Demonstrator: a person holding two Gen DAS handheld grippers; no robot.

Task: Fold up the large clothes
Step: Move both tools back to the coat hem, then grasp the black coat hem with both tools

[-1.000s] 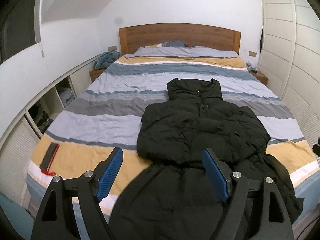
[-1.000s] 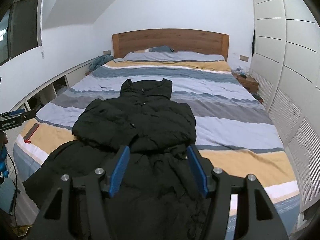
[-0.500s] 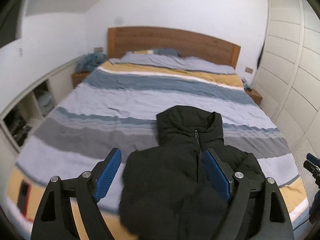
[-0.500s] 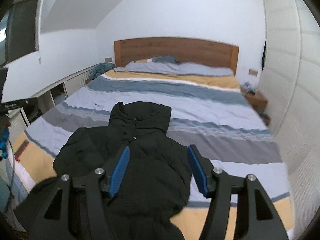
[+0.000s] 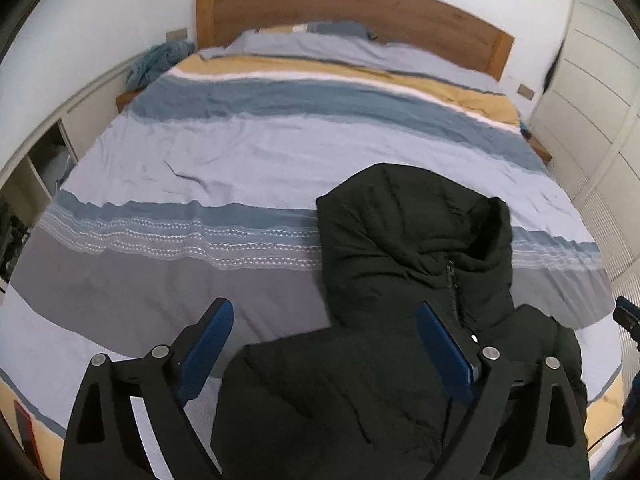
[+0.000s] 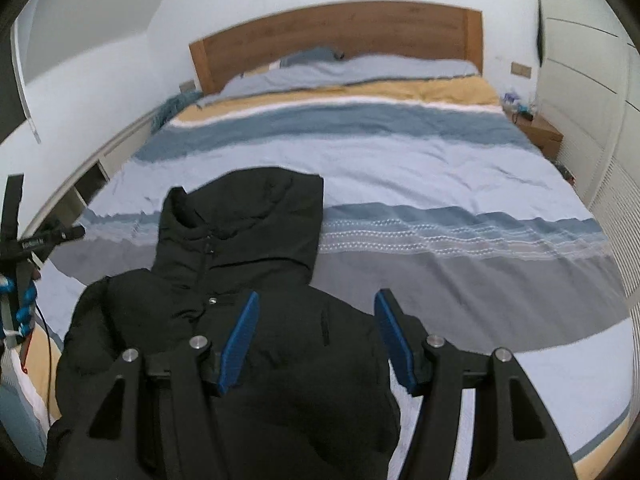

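Striped blue, grey and ochre bedspread [image 5: 240, 152] fills both views below a wooden headboard [image 6: 340, 36]. Black padded hooded jacket [image 5: 400, 280] lies lower centre. Left gripper [image 5: 324, 344], jaws just widened, and right gripper [image 6: 316, 336] gape empty above it; slippery padding may bunch when pinched.
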